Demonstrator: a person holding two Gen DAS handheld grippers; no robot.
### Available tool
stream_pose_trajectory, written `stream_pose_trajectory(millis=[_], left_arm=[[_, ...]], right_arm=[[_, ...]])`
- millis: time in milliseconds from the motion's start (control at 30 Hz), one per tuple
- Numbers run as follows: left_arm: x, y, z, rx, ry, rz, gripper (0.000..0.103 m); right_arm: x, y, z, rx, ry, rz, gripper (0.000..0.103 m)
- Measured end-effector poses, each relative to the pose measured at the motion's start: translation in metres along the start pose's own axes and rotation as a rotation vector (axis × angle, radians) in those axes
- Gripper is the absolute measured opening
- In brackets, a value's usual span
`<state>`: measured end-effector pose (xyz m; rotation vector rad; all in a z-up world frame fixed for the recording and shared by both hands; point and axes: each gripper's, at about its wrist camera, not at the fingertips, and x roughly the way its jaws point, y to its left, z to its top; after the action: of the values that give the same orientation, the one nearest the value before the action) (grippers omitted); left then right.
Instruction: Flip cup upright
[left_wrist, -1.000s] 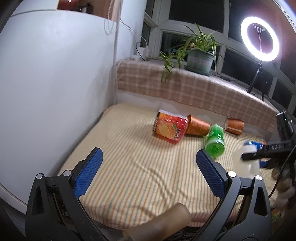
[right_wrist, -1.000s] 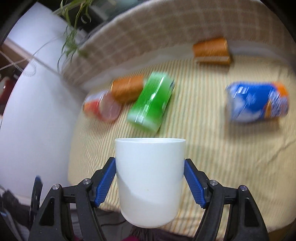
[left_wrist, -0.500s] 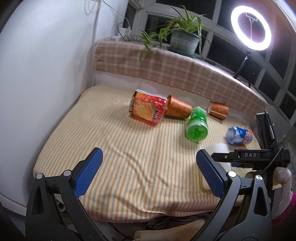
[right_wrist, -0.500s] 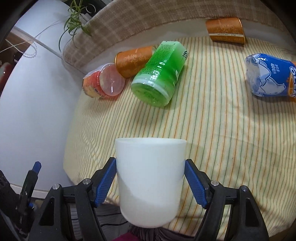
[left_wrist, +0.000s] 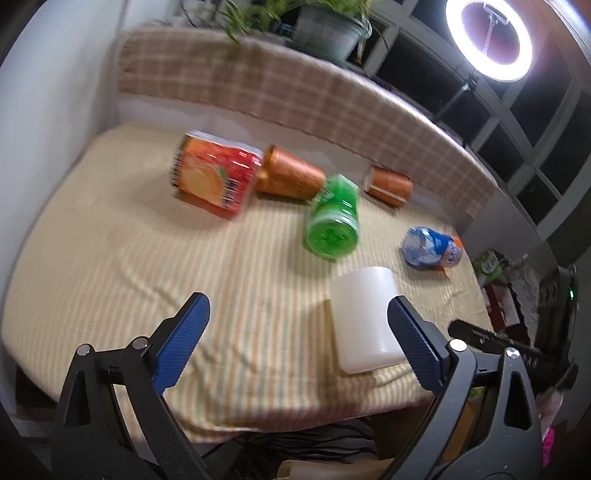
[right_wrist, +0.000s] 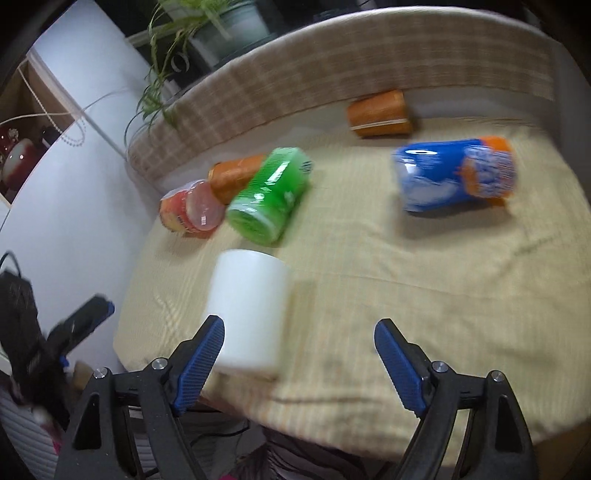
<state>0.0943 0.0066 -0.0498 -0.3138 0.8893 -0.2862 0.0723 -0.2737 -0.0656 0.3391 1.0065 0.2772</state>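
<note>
The white cup (left_wrist: 365, 319) stands upright on the striped cloth near the table's front edge; it also shows in the right wrist view (right_wrist: 247, 312). My right gripper (right_wrist: 299, 354) is open and empty, pulled back, with the cup just ahead of its left finger (right_wrist: 201, 356). My left gripper (left_wrist: 295, 339) is open and empty, with the cup just inside its right finger (left_wrist: 413, 350).
Lying on the cloth (left_wrist: 147, 258) are a red-orange cup (left_wrist: 216, 177), an orange cup (left_wrist: 290, 177), a green cup (left_wrist: 334, 221), a second orange cup (left_wrist: 389, 184) and a blue cup (left_wrist: 430, 247). A checked ledge (left_wrist: 295, 96), plant and ring light stand behind.
My right gripper has opened and let go of the white cup, which now stands on the cloth. The right gripper has drawn back to the right. The left gripper has moved closer.
</note>
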Motion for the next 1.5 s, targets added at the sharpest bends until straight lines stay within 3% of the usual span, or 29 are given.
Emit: stream_pose_trajectory(millis=[167, 367, 667, 867, 1133, 1500], left_arm=[[0.026, -0.019, 0.004, 0.03, 0.072, -0.046, 0.097], [0.055, -0.037, 0.009, 0.054, 0.151, -0.064, 0.095], [0.082, -0.04, 0.016, -0.01, 0.259, -0.146, 0.094], [0.104, -0.039, 0.02, -0.061, 0.338, -0.186, 0.087], [0.119, -0.042, 0.019, -0.067, 0.385, -0.199, 0.085], [0.127, -0.042, 0.016, -0.061, 0.391, -0.183, 0.076]], right_arm=[[-0.03, -0.026, -0.02, 0.034, -0.06, -0.081, 0.085], [-0.046, -0.049, -0.036, 0.093, -0.072, -0.103, 0.085], [-0.045, -0.065, -0.045, 0.133, -0.068, -0.115, 0.085], [-0.044, -0.064, -0.047, 0.127, -0.066, -0.113, 0.085], [-0.043, -0.069, -0.048, 0.145, -0.059, -0.119, 0.085], [-0.043, -0.074, -0.051, 0.156, -0.058, -0.129, 0.085]])
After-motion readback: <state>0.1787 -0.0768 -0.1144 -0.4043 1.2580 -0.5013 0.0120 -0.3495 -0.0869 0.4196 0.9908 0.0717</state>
